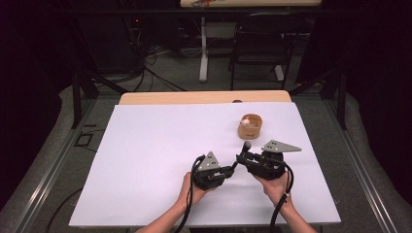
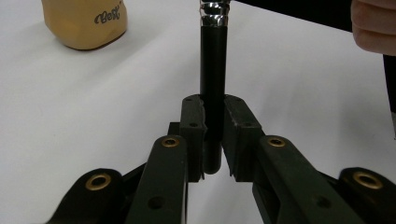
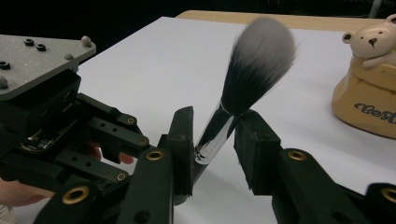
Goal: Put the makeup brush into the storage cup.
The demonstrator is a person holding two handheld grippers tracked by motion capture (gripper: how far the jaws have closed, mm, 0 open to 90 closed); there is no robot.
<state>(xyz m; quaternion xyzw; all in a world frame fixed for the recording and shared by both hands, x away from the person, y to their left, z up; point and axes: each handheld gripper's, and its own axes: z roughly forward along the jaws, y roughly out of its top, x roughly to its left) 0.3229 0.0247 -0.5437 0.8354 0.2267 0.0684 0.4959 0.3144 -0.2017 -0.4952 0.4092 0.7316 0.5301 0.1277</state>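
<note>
The left gripper [image 2: 213,140] clamps the black handle of the makeup brush [image 3: 243,88], held above the white table cover [image 1: 145,160] near the bear-topped holder [image 1: 250,127]. The right gripper [image 3: 215,140] stands part-open around the chrome ferrule. The brush is likely light, with a stiff, slippery handle and soft bristles; grip the handle or ferrule.

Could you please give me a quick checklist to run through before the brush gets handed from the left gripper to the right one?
1. Left gripper shut on the brush handle: ok.
2. Right gripper jaws open around the silver ferrule: ok, one jaw touches it, the other stands apart.
3. Right grip firm enough to take over: not ok, not yet shut.
4. Bristles away from the jaws: ok.
5. Bear-topped container clear of both grippers: ok.
6. Brush off the white sheet: cannot tell.
</note>
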